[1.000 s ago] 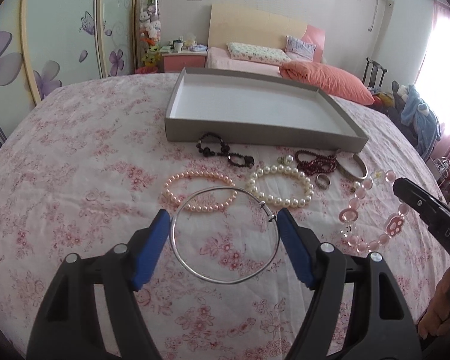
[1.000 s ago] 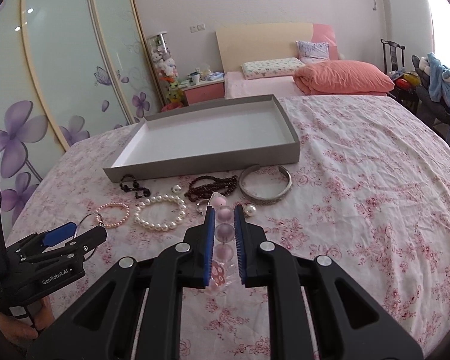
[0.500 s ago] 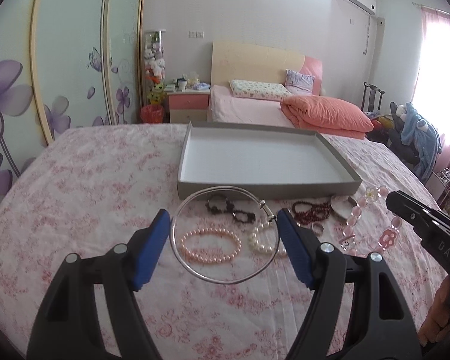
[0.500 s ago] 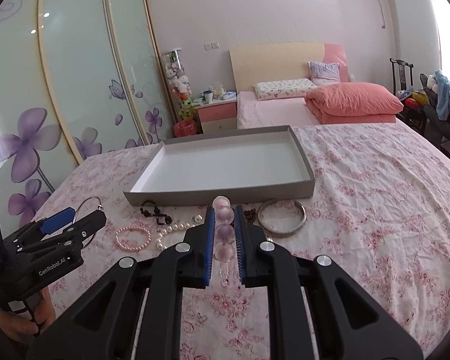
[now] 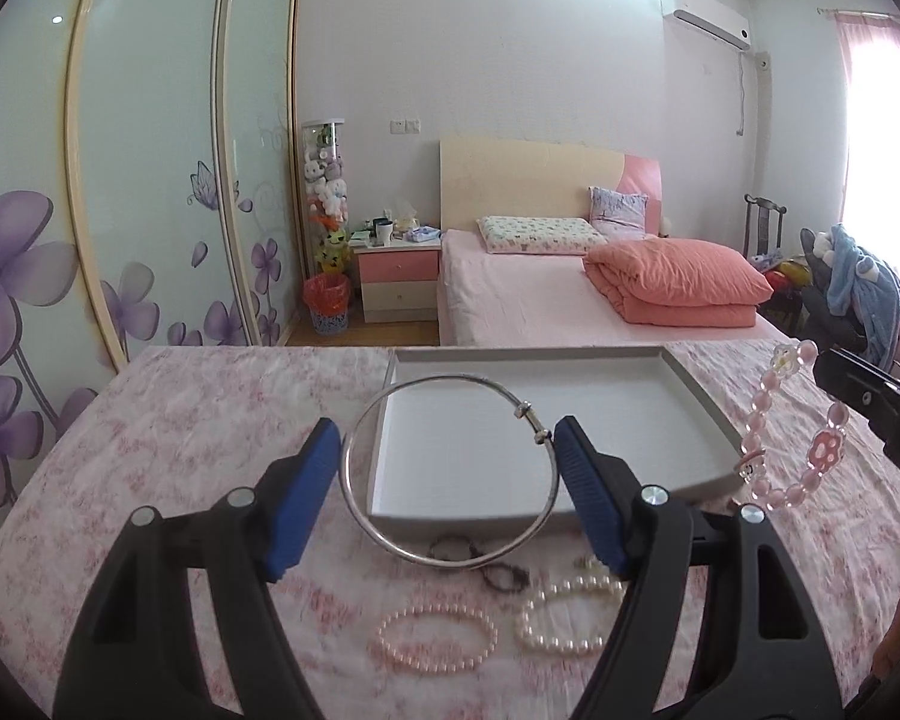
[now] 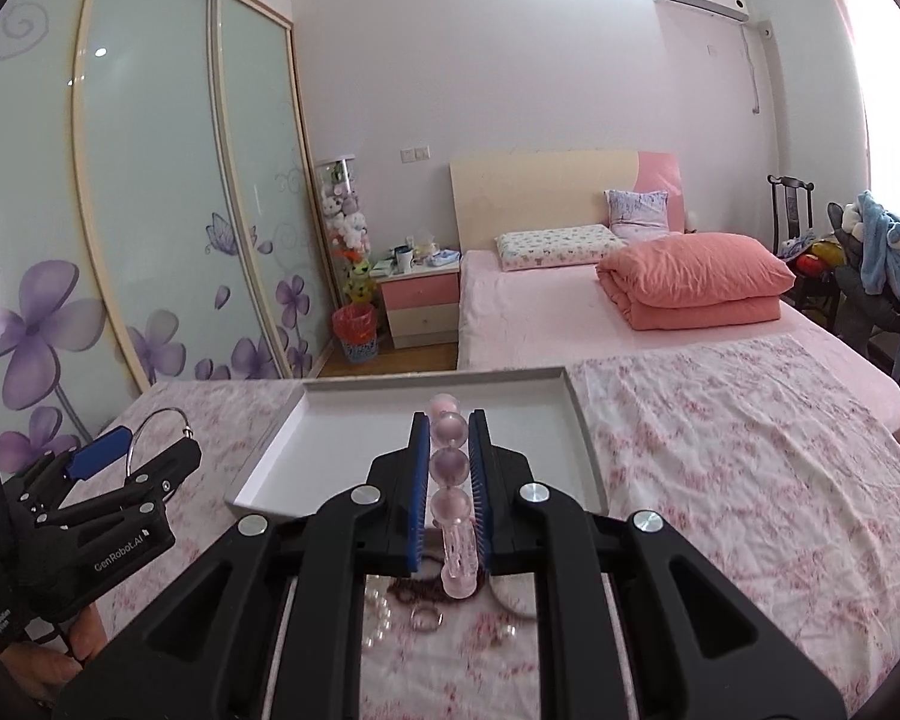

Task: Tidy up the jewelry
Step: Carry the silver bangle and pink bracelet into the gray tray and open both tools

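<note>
My left gripper (image 5: 444, 450) is shut on a thin silver bangle (image 5: 390, 543), held across its width in the air in front of the grey tray (image 5: 699, 402). My right gripper (image 6: 450, 450) is shut on a pink bead bracelet (image 6: 449, 468), lifted before the tray (image 6: 588, 450); that bracelet hangs at the right of the left wrist view (image 5: 756, 420). The left gripper with the bangle shows at the left of the right wrist view (image 6: 132, 450). The tray is empty.
On the floral cloth (image 5: 180, 420) below lie a pink pearl bracelet (image 5: 435, 639), a white pearl bracelet (image 5: 564, 615) and a black bead bracelet (image 5: 498, 570). A dark red bead string (image 6: 414, 588), a small ring (image 6: 426, 618) and a silver cuff (image 6: 510, 600) lie under the right gripper.
Both grippers have risen from the cloth with their pieces and moved toward the tray. The bangle and the pink bead bracelet now hang in the air in front of it.
</note>
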